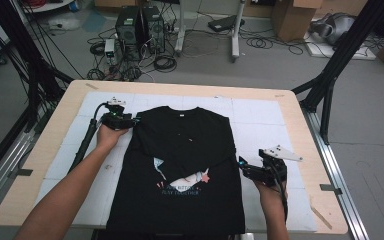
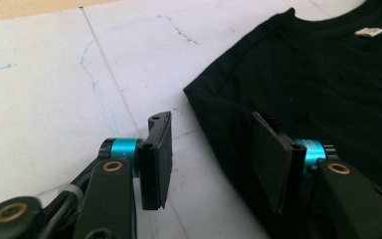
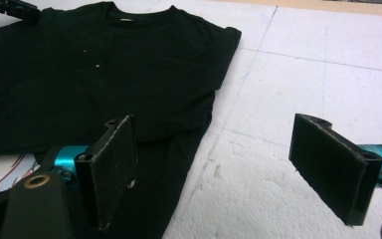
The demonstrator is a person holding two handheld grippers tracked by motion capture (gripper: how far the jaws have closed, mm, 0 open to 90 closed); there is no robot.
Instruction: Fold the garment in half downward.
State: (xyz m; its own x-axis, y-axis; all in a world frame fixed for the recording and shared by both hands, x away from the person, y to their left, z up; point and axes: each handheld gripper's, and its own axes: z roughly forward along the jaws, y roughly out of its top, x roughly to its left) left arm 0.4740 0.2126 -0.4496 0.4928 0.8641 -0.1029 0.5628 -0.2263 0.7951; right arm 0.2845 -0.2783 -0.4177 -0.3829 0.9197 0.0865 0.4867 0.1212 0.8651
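A black T-shirt (image 1: 180,150) with a printed front lies on the white mat (image 1: 260,120), its sleeves folded in over the chest. My left gripper (image 1: 130,120) rests at the shirt's left shoulder. In the left gripper view the jaws (image 2: 211,159) stand apart, the shoulder edge of the shirt (image 2: 318,74) lies between them, and the pads do not press on it. My right gripper (image 1: 243,167) is at the shirt's right side edge. It stands wide open (image 3: 224,169), one jaw over the black cloth (image 3: 104,64) and the other over bare mat.
The wooden table (image 1: 300,125) carries the mat, with bare mat on both sides of the shirt. On the floor beyond the table stand computer towers (image 1: 140,27), cables and cardboard boxes (image 1: 292,17). Black frame legs (image 1: 330,75) rise at both sides of the table.
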